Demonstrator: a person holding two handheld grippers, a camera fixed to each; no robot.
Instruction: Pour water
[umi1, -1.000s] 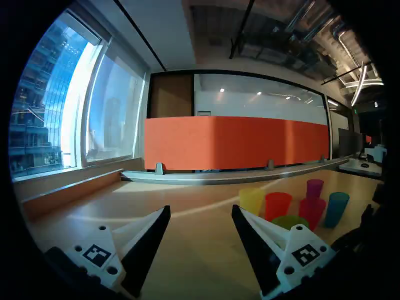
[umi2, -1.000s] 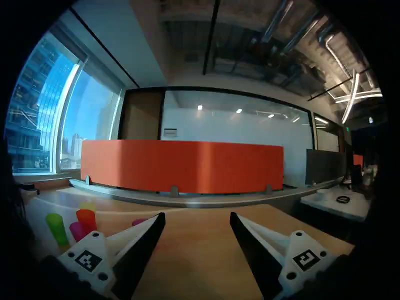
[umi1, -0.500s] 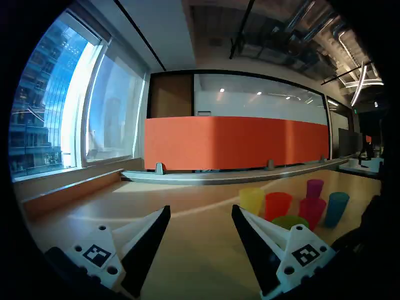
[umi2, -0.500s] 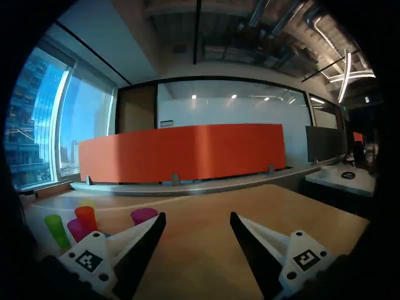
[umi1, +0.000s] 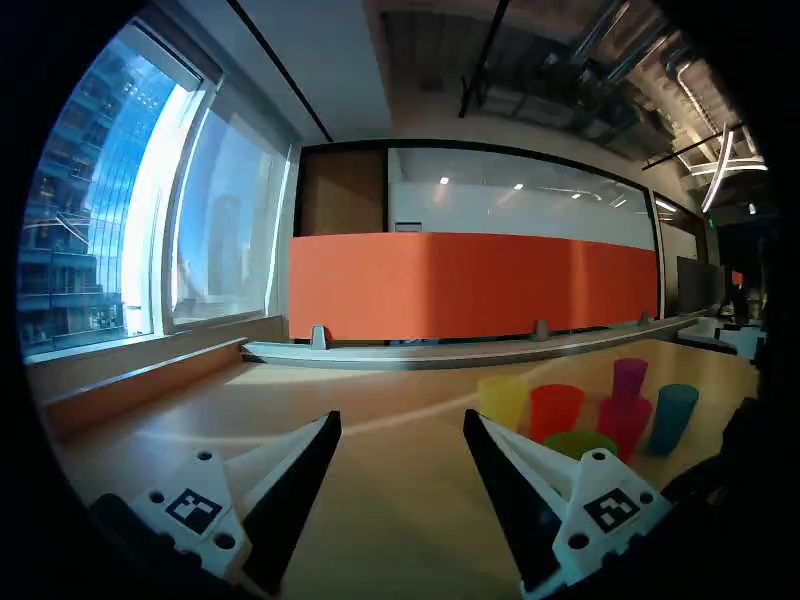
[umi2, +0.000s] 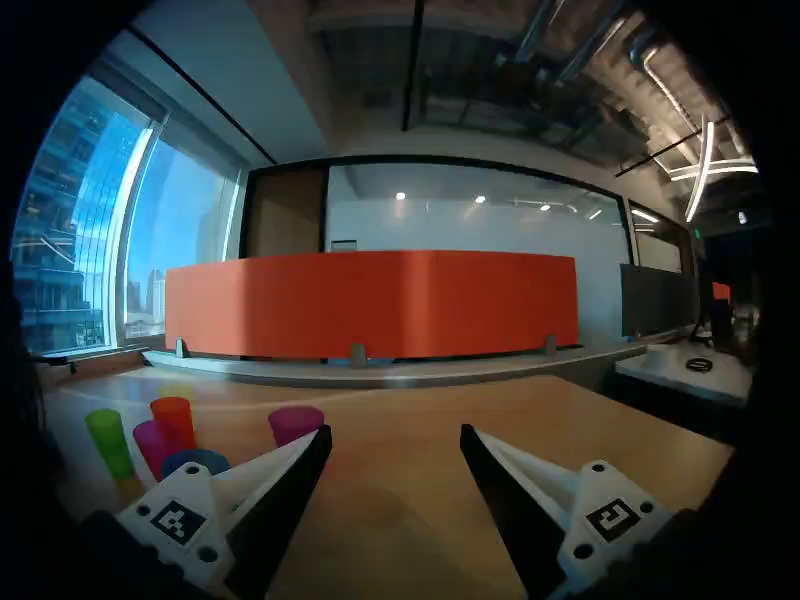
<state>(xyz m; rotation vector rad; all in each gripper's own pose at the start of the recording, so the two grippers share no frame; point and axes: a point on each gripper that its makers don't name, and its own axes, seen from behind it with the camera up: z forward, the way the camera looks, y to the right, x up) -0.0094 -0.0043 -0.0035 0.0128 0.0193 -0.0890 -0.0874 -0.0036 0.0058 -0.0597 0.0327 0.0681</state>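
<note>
In the left gripper view, the left gripper (umi1: 400, 470) occupied the bottom of the frame with its two fingers spread wide above a wooden table (umi1: 400, 540). Just beyond its right-hand finger, in the lower right of the frame, stood a group of plastic cups (umi1: 625, 425). A green cup (umi1: 580, 443) was nearest, then an orange cup (umi1: 555, 410), a yellow cup (umi1: 502, 400) and a teal cup (umi1: 672, 418), with a purple cup (umi1: 629, 377) farthest back. In the right gripper view, the right gripper (umi2: 395, 480) was likewise set wide at the bottom of the frame, and the plastic cups appeared in the lower left, beside its left-hand finger. An orange partition (umi1: 470, 285) crossed the centre beyond the table, with windows (umi1: 120, 230) at the upper left.
</note>
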